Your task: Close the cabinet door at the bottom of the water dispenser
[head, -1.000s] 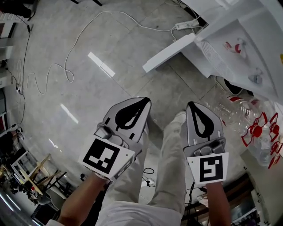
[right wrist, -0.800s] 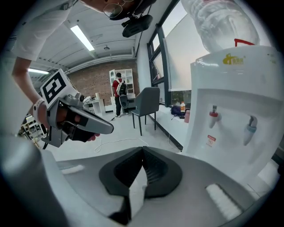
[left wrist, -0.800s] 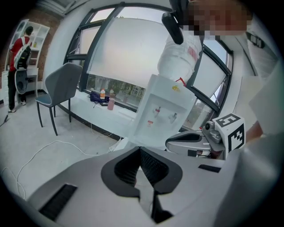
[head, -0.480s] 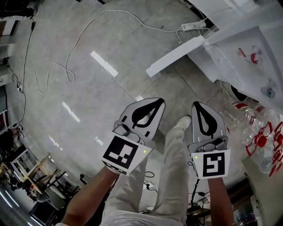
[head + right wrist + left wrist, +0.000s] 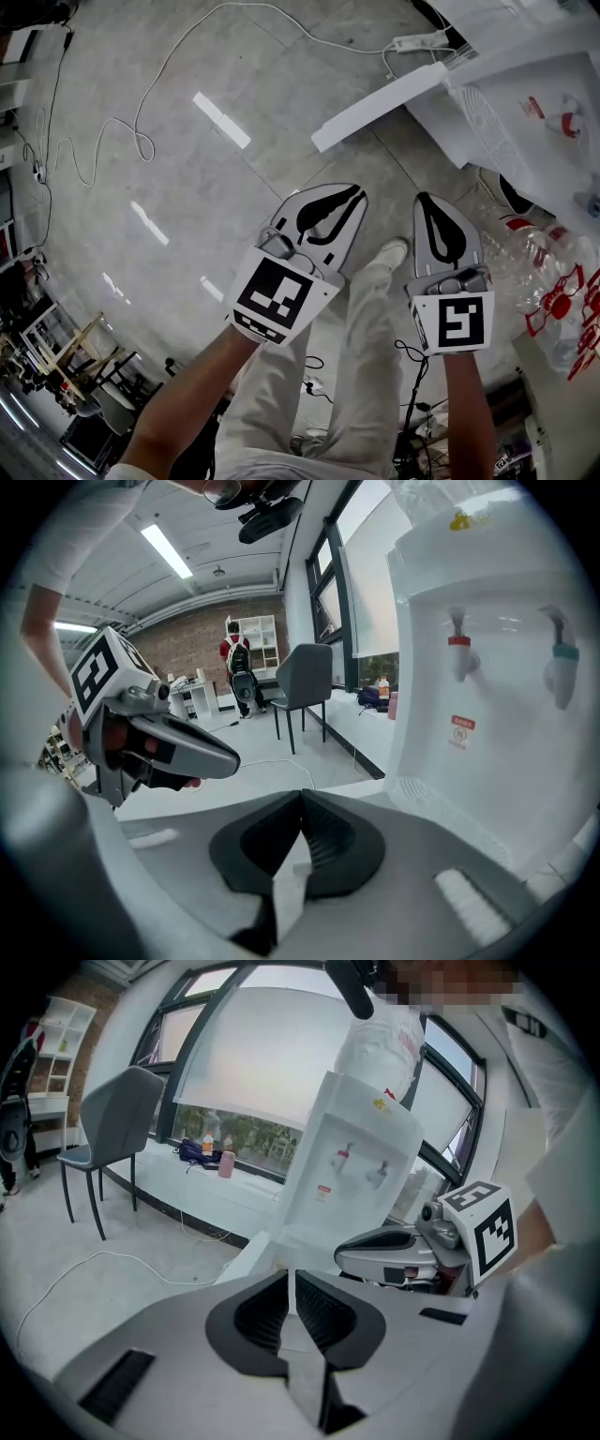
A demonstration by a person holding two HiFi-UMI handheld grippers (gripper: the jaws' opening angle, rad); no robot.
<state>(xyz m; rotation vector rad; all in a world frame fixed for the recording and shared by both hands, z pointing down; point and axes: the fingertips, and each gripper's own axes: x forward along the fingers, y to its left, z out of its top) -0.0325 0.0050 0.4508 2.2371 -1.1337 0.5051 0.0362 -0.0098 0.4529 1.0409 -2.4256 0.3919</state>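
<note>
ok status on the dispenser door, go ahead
Left gripper and right gripper shut, empty, short of the cabinet door. Door open, swung out from the water dispenser. Nothing between; plastic bottles off right.

My left tool point(image 5: 291, 1272) fills the bottom of the frame, its jaws pressed together with nothing between them. Just past its tips, at centre, stands the white water dispenser point(image 5: 328, 1213), with a bottle point(image 5: 380, 1040) on top and two taps point(image 5: 345, 1159) on its front. Its cabinet door point(image 5: 242, 1258) hangs open at the base, angled toward the lower left. The right tool point(image 5: 345, 1252) sits right of centre, pointing left, with its marker cube point(image 5: 483, 1227) behind. A grey chair point(image 5: 117, 1115) stands at left, and a white cable point(image 5: 103, 1262) trails over the floor point(image 5: 56, 1241) below it.
</note>
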